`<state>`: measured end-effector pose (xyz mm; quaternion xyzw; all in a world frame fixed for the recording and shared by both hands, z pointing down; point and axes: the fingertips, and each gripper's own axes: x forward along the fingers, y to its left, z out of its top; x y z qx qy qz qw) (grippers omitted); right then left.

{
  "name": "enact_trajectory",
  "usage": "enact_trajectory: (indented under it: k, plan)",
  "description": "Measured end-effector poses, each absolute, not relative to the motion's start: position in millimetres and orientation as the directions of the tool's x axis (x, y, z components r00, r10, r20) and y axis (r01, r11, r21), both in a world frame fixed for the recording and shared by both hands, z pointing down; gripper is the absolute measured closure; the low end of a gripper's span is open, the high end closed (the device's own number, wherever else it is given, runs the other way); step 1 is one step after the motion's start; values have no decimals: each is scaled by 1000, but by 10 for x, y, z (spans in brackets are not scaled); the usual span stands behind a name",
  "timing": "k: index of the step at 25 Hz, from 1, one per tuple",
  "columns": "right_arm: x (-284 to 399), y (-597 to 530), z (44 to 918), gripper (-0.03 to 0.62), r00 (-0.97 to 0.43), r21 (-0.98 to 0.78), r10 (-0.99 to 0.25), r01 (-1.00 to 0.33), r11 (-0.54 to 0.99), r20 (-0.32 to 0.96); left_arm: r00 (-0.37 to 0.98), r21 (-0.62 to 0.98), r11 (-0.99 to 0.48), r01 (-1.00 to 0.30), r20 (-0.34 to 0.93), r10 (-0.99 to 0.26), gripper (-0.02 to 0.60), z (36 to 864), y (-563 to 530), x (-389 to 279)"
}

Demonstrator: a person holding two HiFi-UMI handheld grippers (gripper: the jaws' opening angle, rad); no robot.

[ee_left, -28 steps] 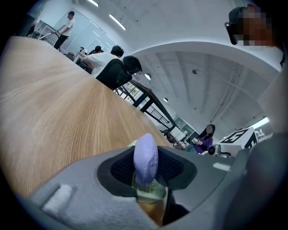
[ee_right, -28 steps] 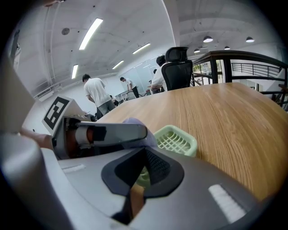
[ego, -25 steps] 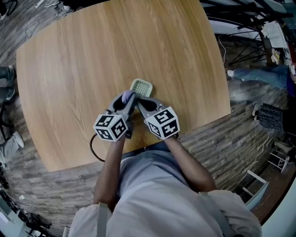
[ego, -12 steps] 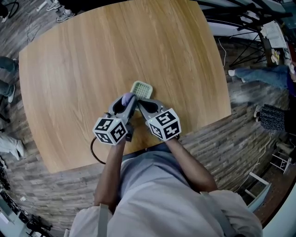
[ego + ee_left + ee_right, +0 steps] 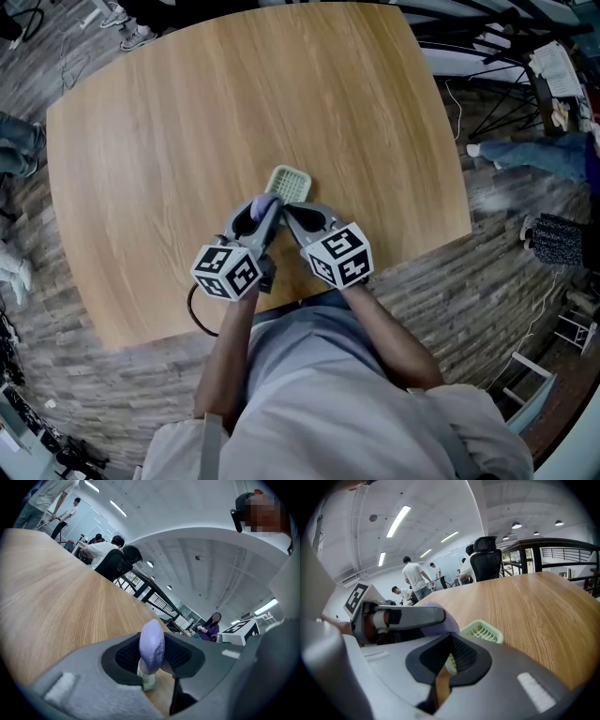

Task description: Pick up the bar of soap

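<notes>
We clamp the lavender oval soap bar (image 5: 152, 645) in our left gripper (image 5: 260, 210) beside the pale green slatted plastic dish (image 5: 288, 180); our right gripper (image 5: 290, 216) is closed, empty.

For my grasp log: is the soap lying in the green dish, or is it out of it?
Out. The soap stands on edge, gripped between the fingers of the left gripper; the dish sits beside it with nothing in it.

A pale wooden table (image 5: 187, 141) is standing on a grey plank floor (image 5: 450, 281). Strip lights (image 5: 398, 521) are glowing on the white ceiling (image 5: 436, 508). A black office chair (image 5: 486, 559) is sitting at the table's far edge, with people (image 5: 414, 577) standing beyond.
</notes>
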<state>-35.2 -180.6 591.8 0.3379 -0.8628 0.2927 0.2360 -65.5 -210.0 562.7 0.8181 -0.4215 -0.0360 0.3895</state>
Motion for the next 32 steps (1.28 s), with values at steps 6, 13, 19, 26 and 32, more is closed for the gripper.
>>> enact_trajectory:
  k: [6, 13, 19, 26, 32]
  plan:
    - [-334, -1830, 5773, 594, -670, -339, -465, -717, 609, 579, 644, 649, -362, -669, 262, -719, 454, 5505, -2081, -629]
    - [-344, -1813, 5600, 594, -681, -325, -485, -708, 627, 549, 644, 619, -387, -684, 262, -719, 454, 5376, -2016, -623]
    - [-344, -1824, 5463, 594, -685, -308, -509, -707, 636, 522, 645, 594, -410, -692, 254, -721, 454, 5256, -2008, -610]
    - [-303, -1856, 5289, 594, -685, -291, -536, -711, 640, 493, 643, 565, -436, -701, 235, -729, 454, 5067, -2011, -603]
    - [-281, -1892, 5072, 594, -690, -263, -564, -709, 655, 454, 643, 522, -472, -710, 208, -737, 454, 4866, -2034, -601]
